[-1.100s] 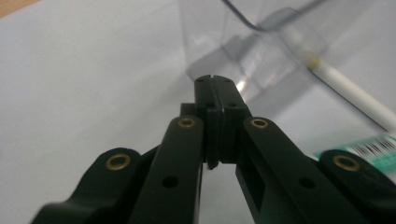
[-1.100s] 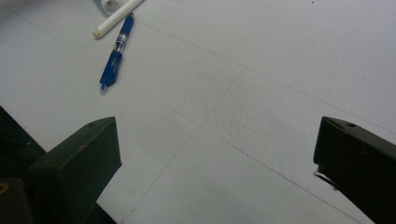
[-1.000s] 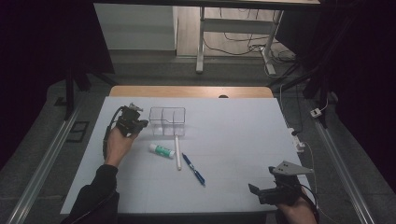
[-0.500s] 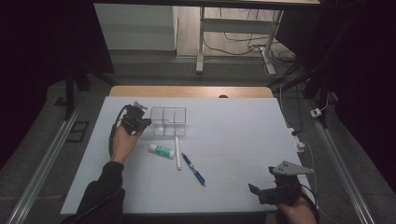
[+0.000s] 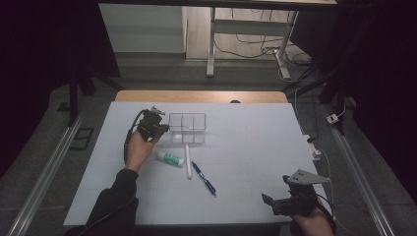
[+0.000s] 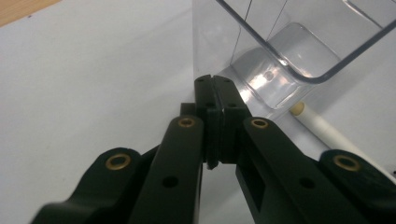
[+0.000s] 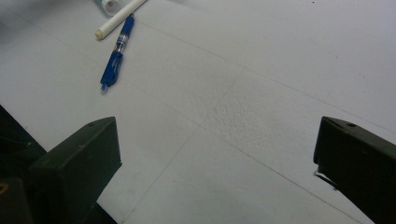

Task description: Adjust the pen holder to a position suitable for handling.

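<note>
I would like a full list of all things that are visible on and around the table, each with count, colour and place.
clear box: 1, transparent with dividers, far left part of the table, empty as far as can be seen
white stick: 1, white, lies just in front of the box, one end near its wall
blue pen: 1, blue, right of the white stick, slanted
small tube: 1, white with green label, lies left of the stick
table: 1, pale grey-white top with a wooden far edge
power strip: 1, white, at the right table edge
left gripper: 1, black, jaws shut, tips at the near left corner of the box
right gripper: 1, black, jaws open, near right corner of the table, holds nothing
</note>
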The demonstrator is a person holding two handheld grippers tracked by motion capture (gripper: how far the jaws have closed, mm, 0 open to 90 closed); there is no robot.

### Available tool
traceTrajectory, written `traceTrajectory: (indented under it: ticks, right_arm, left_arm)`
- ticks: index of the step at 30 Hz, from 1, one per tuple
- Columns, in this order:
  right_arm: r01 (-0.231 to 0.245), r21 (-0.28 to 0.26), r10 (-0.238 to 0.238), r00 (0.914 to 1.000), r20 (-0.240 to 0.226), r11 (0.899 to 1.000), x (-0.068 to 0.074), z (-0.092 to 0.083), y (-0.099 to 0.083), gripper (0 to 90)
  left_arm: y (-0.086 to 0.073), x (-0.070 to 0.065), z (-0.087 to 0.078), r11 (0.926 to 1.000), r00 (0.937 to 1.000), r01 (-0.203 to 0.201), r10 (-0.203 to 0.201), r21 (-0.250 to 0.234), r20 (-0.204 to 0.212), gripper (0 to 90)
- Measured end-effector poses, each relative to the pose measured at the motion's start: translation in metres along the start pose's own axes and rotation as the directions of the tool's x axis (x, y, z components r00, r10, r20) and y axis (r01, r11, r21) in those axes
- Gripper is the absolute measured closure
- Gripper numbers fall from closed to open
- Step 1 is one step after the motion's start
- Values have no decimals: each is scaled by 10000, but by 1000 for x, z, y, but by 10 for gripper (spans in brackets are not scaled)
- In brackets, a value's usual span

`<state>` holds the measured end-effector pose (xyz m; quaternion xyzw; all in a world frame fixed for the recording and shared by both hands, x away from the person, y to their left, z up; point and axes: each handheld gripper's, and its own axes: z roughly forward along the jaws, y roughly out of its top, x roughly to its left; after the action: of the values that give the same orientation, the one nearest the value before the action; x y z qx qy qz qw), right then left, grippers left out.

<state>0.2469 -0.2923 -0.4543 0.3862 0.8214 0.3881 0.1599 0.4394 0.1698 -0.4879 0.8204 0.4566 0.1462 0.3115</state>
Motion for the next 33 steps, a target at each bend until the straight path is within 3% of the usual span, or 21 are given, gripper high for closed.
traceTrajectory:
  ticks: [33]
  right_arm:
    - [15,23,-15,10000,-60,10000,0,0,0,3]
  left_arm:
    - [30,-37,20,9983,9961,-564,574,-174,666,886]
